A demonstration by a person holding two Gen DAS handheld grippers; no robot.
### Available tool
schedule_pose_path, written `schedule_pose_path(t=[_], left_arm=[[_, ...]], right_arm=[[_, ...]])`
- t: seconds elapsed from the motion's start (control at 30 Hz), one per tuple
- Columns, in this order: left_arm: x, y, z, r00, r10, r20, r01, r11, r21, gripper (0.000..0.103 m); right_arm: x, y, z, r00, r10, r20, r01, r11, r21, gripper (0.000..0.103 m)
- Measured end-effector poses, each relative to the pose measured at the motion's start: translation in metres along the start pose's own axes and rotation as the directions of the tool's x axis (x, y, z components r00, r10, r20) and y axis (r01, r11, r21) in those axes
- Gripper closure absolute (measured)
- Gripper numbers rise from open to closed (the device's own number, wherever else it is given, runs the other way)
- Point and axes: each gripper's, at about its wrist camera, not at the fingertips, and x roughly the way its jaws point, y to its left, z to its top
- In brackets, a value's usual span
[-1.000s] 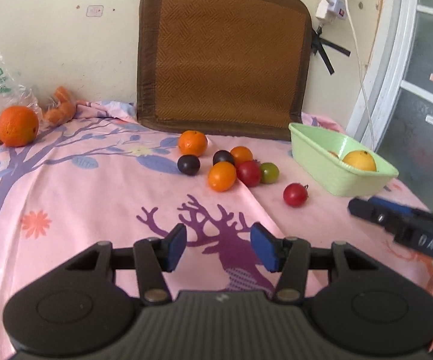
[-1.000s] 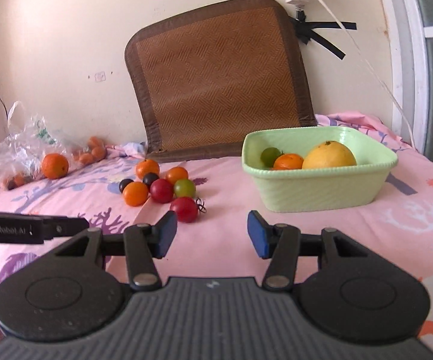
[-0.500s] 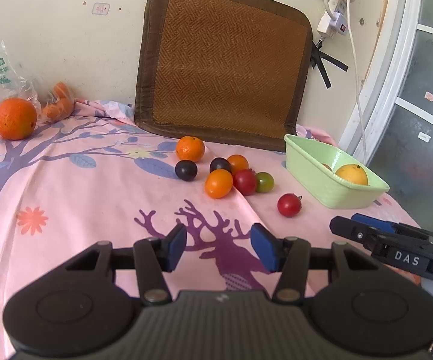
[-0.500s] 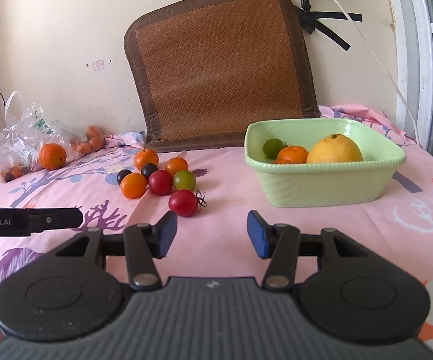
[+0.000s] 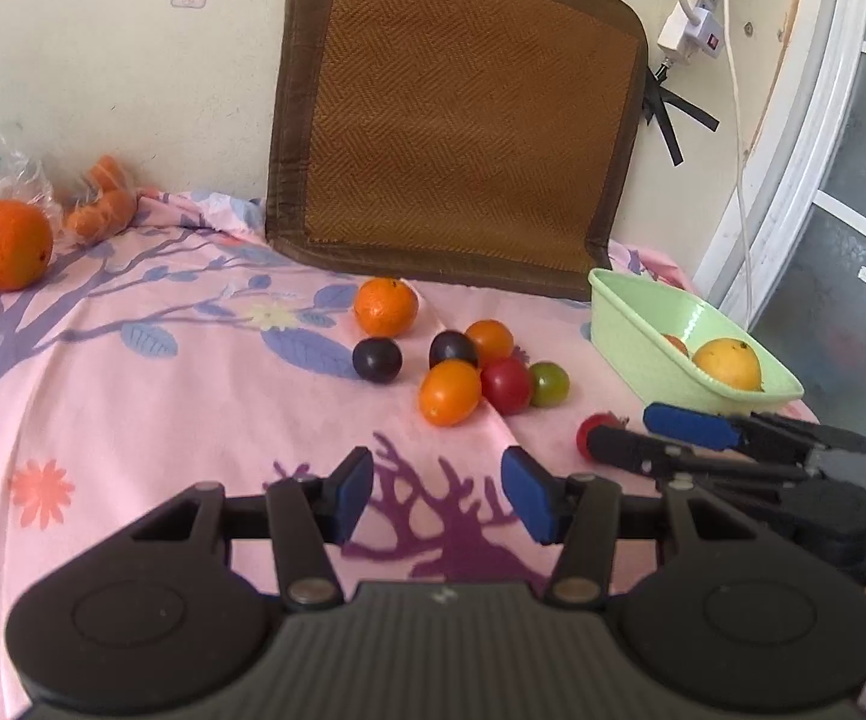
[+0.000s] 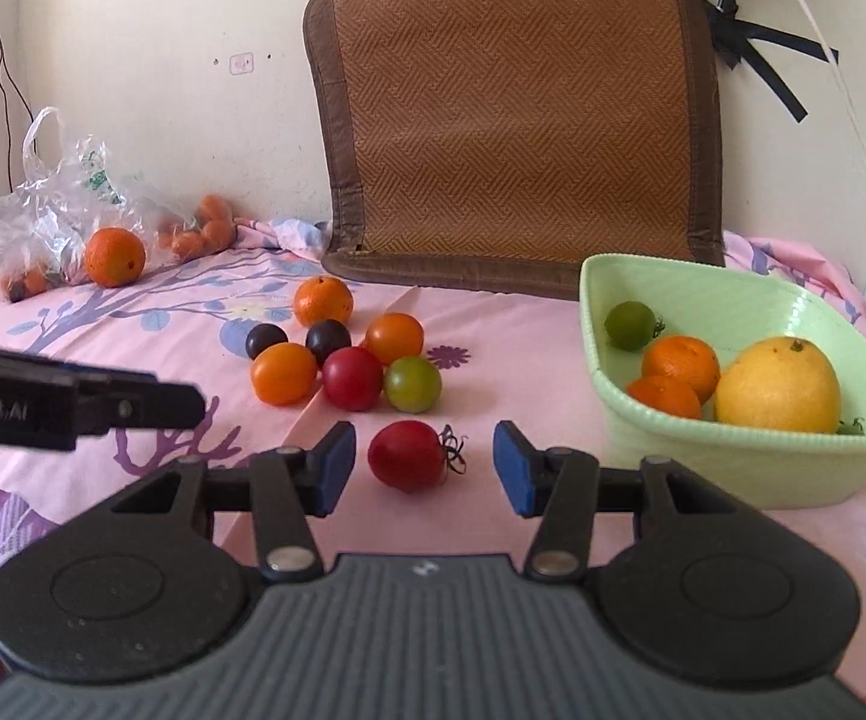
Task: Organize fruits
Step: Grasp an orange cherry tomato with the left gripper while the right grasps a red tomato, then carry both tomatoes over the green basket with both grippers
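Two sets of tongs, both spread open and empty: right tongs [image 6: 423,468] low over the pink floral cloth [image 6: 511,324], straddling a red tomato [image 6: 407,455] without touching it. Left tongs [image 5: 437,493] farther back. Loose fruit cluster [image 6: 348,360] just beyond; green bowl [image 6: 751,468] at right holding citrus.

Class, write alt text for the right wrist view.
The open right gripper frames a lone red tomato on a pink floral cloth. A green basket of citrus sits right; loose fruit lies behind.
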Motion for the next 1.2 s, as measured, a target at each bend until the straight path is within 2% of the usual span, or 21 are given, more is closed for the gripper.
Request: schedule_pose_path(t=[0.17, 0.23, 0.3, 0.37, 0.47, 0.6, 0.73, 0.87, 0.97, 1.03, 1.2], left_arm=[[0.037, -0.015, 0.023, 1.000, 0.014, -0.023, -0.012, 0.996, 0.091, 0.055], [0.052, -0.020, 0.023, 0.998, 0.031, -0.049, -0.025, 0.992, 0.124, 0.058], [0.062, -0.019, 0.021, 0.996, 0.035, -0.079, -0.026, 0.993, 0.113, 0.068], [0.061, -0.018, 0.019, 0.997, 0.032, -0.068, -0.024, 0.993, 0.112, 0.072], [0.056, -0.016, 0.018, 0.997, 0.026, -0.070, -0.019, 0.996, 0.092, 0.073], [0.035, -0.024, 0.012, 0.997, -0.030, -0.064, 0.035, 0.997, 0.074, 0.073], [0.018, -0.048, 0.015, 0.992, -0.117, -0.046, 0.121, 0.989, 0.088, 0.073], [0.021, -0.079, 0.038, 0.979, -0.202, -0.025, 0.204, 0.974, 0.103, 0.073], [0.039, -0.104, 0.058, 0.968, -0.251, -0.029, 0.252, 0.962, 0.107, 0.072], [0.056, -0.120, 0.068, 0.967, -0.254, -0.036, 0.256, 0.959, 0.120, 0.072], [0.104, -0.139, 0.080, 0.959, -0.262, -0.107, 0.271, 0.959, 0.082, 0.072]], right_arm=[[0.006, -0.002, 0.001, 0.999, 0.029, -0.039, -0.029, 1.000, 0.010, 0.051], [0.009, -0.001, 0.001, 0.997, 0.038, -0.060, -0.038, 0.999, 0.009, 0.063], [0.009, 0.000, 0.001, 0.997, 0.044, -0.061, -0.044, 0.999, 0.006, 0.067], [0.008, 0.000, 0.000, 0.997, 0.052, -0.058, -0.052, 0.999, 0.002, 0.068], [0.002, -0.001, 0.000, 0.998, 0.060, -0.027, -0.060, 0.998, 0.005, 0.068], [-0.013, -0.005, -0.003, 0.998, 0.059, 0.017, -0.059, 0.998, 0.004, 0.068], [-0.038, -0.017, -0.005, 0.994, 0.005, 0.110, -0.007, 1.000, 0.019, 0.068], [-0.059, -0.043, 0.000, 0.964, -0.120, 0.236, 0.114, 0.993, 0.039, 0.068], [-0.059, -0.065, 0.003, 0.954, -0.168, 0.247, 0.157, 0.985, 0.065, 0.068], [-0.054, -0.075, 0.004, 0.957, -0.177, 0.229, 0.165, 0.984, 0.071, 0.068], [-0.043, -0.081, 0.002, 0.960, -0.175, 0.217, 0.164, 0.984, 0.064, 0.065]])
